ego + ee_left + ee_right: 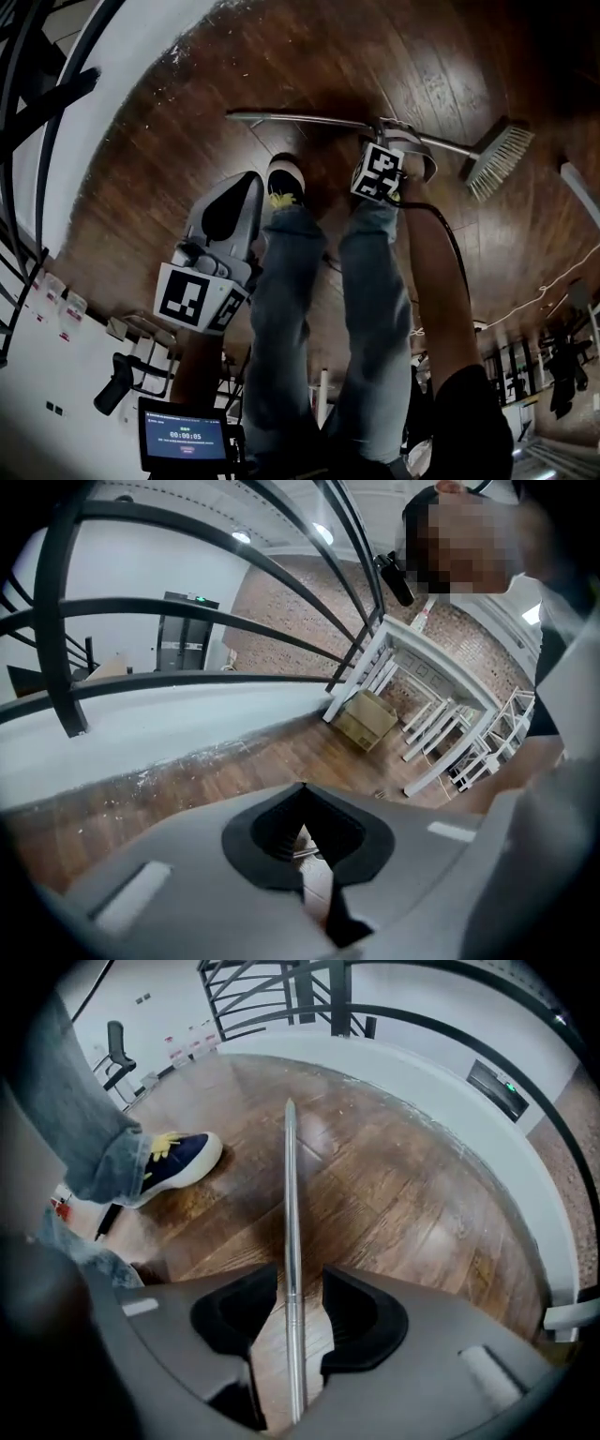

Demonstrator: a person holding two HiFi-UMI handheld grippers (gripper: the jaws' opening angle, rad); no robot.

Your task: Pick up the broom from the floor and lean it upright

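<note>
left gripper pressed together | right gripper spread astride broom, partly hiding it

Indoor hall, wood floor, brick wall, railing

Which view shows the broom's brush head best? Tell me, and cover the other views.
The head view: the brush head lies fully visible on the wooden floor. The right gripper view shows only the metal handle, between the open jaws of the right gripper. The left gripper view shows no brush head.
</note>
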